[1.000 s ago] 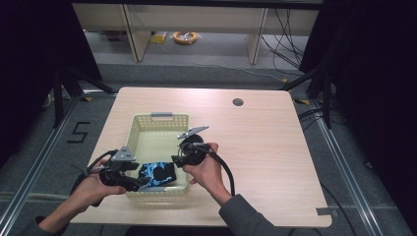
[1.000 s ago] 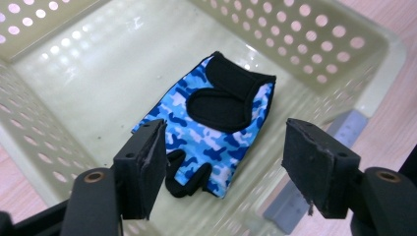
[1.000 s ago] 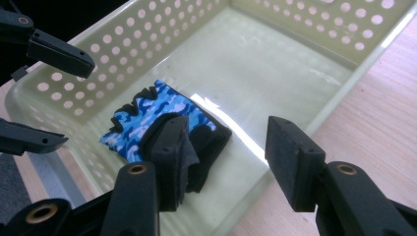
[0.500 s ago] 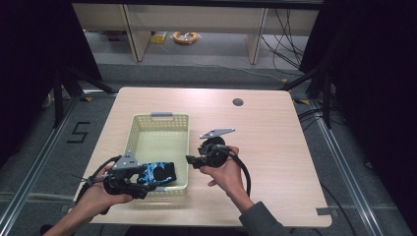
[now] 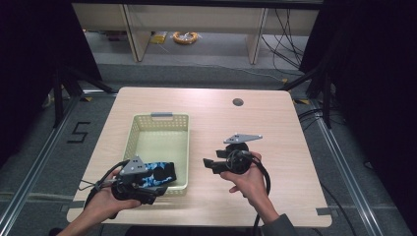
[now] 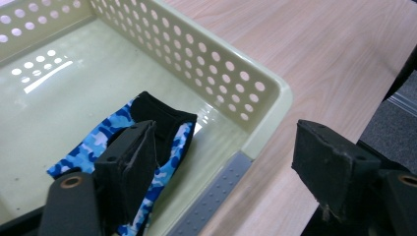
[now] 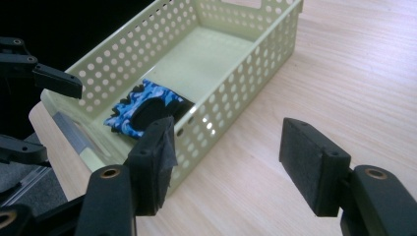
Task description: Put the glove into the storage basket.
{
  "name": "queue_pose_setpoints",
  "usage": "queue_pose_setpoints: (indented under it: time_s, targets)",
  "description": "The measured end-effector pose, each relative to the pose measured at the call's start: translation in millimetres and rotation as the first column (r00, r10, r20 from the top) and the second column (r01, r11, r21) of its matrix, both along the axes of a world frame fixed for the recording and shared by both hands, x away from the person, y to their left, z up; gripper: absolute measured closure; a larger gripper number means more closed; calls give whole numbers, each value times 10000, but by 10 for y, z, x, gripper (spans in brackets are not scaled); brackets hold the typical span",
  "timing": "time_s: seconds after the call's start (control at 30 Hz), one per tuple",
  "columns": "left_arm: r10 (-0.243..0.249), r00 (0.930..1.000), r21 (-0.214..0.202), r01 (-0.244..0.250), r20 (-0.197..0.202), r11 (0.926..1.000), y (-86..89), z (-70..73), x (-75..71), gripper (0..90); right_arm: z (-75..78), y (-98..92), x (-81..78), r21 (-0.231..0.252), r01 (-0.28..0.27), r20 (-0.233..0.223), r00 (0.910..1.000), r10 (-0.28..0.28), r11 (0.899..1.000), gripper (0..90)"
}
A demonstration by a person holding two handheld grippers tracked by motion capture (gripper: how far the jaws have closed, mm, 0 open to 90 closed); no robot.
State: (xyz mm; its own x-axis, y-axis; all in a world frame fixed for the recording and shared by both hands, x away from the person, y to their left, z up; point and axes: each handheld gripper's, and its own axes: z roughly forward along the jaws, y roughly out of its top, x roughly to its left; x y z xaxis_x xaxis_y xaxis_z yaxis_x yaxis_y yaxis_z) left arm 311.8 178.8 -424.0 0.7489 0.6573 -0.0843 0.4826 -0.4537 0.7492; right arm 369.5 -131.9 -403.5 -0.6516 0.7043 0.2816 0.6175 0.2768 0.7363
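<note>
A blue camouflage and black glove lies in the near end of a pale green perforated basket. My left gripper is at the basket's near left corner, open; its jaws have just been opening. In the left gripper view one jaw hangs over the glove and the other outside the basket wall, pressing on nothing. My right gripper hovers over bare table right of the basket, pointing left. Its jaws have also just been opening. In the right gripper view they are open with nothing between them, and the glove lies beyond.
The basket has a grey handle at its far end. A dark round hole sits in the table near the far edge. Bare wood lies right of the basket. Shelving and an orange cable coil stand beyond the table.
Both grippers were at the glove in the basket. The right gripper has moved right, out over the table. The left one has drawn back to the near corner. The glove stays in the basket.
</note>
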Motion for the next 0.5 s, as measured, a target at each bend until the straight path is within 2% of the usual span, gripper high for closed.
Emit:
queue_pose_setpoints:
  time_s: [0.03,0.1,0.13,0.23,0.27,0.33,0.37,0.43,0.47,0.5]
  targets:
    - [-131,9999,93,131,63,9999,-3,1,-7,236,-13,-25,-3,72,-106,100,9999,105,9999,394]
    - [-85,9999,-45,85,61,10000,-30,-12,-27,230,-11,-89,-38,-71,8,186,9998,-6,10000,393]
    - [-183,9998,-16,183,68,9998,-37,-15,-33,228,-23,-102,-43,127,-28,187,9998,26,9999,392]
    - [-150,9999,-131,151,50,9998,-75,-39,-49,225,-30,-177,-70,107,17,403,9992,-21,9999,388]
    - [-233,9997,-138,233,-18,9996,-86,-41,-59,219,-33,-197,-95,294,110,197,9997,-116,9995,387]
    - [-343,9994,-276,346,79,9990,-111,-55,-69,215,-43,-247,-111,261,35,334,9994,-43,9997,381]
    - [-246,9997,-310,246,9,9992,-128,-56,-88,213,-40,-253,-133,341,134,208,9997,-142,9993,378]
    - [-416,9989,-303,422,203,9986,-151,-64,-101,209,-46,-295,-158,411,140,344,9993,-154,9991,373]
    - [-397,9991,-406,402,150,9984,-166,-70,-114,209,-46,-318,-169,378,110,298,9995,-122,9992,370]
    - [-332,9993,-422,339,170,9985,-176,-69,-125,209,-56,-337,-172,407,7,504,9987,-28,9992,367]
